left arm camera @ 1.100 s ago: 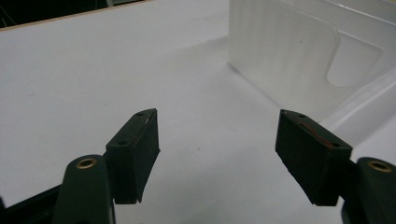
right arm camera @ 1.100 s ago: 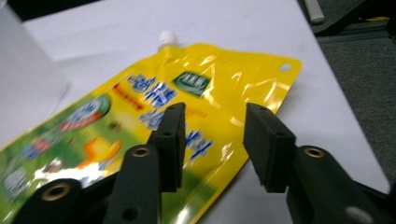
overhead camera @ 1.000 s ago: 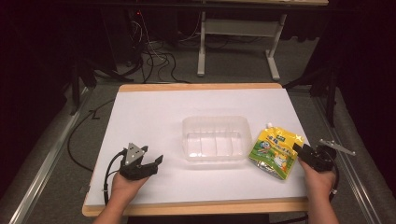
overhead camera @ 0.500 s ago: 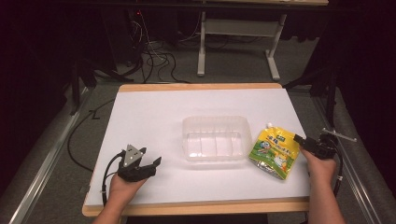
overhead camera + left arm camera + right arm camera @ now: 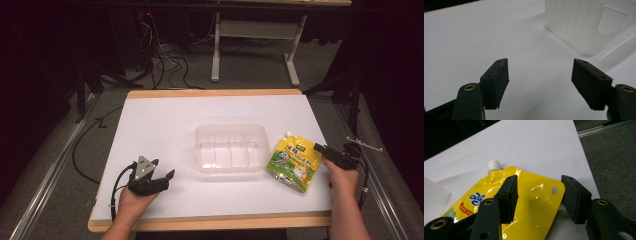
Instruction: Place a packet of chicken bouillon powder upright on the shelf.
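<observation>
A yellow spouted pouch (image 5: 295,164) lies flat on the white table sheet, just right of a clear plastic container (image 5: 231,148). My right gripper (image 5: 321,149) reaches in from the right edge. In the right gripper view its jaws (image 5: 540,180) straddle the pouch's (image 5: 534,195) punched top corner. One pad is over the film, the other off its edge. They have just been closing but do not press it. My left gripper (image 5: 164,169) rests open at the front left, with bare sheet between its jaws (image 5: 540,75); the container (image 5: 574,25) is ahead.
The white sheet (image 5: 165,120) covers a wooden board with edges close on all sides. The pouch's white cap (image 5: 494,165) points away from me. Cables and a metal table frame (image 5: 255,45) stand on the floor beyond. A rail runs along the right.
My right hand has shifted a little away from me along the pouch's right side, and its jaws now frame the pouch's corner. The left hand has kept still.
</observation>
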The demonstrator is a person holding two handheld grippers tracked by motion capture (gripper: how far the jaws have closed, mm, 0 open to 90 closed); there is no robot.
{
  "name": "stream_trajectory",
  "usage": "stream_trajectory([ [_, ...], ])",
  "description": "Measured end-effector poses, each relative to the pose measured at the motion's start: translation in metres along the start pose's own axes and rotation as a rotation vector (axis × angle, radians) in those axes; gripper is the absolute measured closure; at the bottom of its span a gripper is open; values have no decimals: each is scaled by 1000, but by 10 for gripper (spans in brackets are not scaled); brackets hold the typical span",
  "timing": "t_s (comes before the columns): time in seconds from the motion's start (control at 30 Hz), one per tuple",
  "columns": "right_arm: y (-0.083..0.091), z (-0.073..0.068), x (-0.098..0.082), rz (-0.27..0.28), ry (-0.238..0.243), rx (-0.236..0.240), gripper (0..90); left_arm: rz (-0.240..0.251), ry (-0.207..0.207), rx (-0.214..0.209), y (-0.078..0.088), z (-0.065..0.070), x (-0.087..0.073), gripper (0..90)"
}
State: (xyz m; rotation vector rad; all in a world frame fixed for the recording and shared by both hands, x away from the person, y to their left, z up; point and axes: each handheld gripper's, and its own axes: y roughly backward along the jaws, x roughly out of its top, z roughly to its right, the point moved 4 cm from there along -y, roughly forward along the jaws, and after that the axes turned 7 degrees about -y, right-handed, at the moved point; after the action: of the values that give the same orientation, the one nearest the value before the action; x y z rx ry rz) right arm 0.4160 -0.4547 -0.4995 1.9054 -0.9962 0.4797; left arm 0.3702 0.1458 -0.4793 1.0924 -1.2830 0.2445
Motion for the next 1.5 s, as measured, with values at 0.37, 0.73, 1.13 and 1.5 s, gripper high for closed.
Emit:
stream_trajectory([
  [0.37,15,-17,-9,16,53,117,605,-20,-51,-18,-6,9,1,304],
  [0.73,-4,-10,-10,-98,46,17,528,-13,-45,-18,-5,9,2,302],
  [1.13,-4,-13,-12,-115,84,7,837,14,-30,-22,-1,10,4,303],
  [1.5,18,-22,-11,-43,102,66,900,24,-20,-23,1,10,6,306],
])
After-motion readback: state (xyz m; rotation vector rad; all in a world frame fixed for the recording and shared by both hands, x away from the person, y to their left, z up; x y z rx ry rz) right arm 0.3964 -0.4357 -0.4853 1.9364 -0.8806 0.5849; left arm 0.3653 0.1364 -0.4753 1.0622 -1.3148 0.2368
